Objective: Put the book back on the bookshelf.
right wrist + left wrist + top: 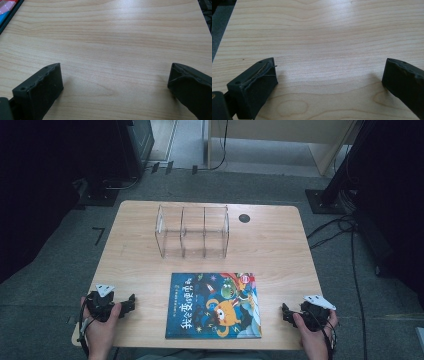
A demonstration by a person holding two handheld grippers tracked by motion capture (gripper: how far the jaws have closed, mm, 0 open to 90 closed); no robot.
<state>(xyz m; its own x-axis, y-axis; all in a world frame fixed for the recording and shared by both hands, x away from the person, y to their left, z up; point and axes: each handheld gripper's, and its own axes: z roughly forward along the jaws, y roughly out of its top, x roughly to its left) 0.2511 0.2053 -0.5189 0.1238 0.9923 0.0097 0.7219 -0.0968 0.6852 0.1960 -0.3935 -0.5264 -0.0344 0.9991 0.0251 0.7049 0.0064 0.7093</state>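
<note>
The left gripper [131, 301] rested on the near left part of the wooden table [135, 270], held in the person's left hand [102, 325], and its jaws stood wide apart with bare wood between them, as the left gripper view [329, 75] made plain. The right gripper [284, 312] lay at the near right edge in the right hand [312, 330], and its jaws likewise gaped wide over bare tabletop in the right gripper view [115, 75]. Between the two grippers, near each but touching neither, lay a picture book [214, 305], flat and closed, cover up, dark blue with an orange cartoon creature and a green one on it. A corner of that book [7, 10] showed at the upper left of the right gripper view, beyond the jaw on that side. Farther from both grippers, past the book's far edge and apart from it, stood a clear plastic organizer [192, 232] with three upright compartments side by side. A small dark round hole [244, 218] sat in the table just to the right of the organizer, well away from the right gripper.
</note>
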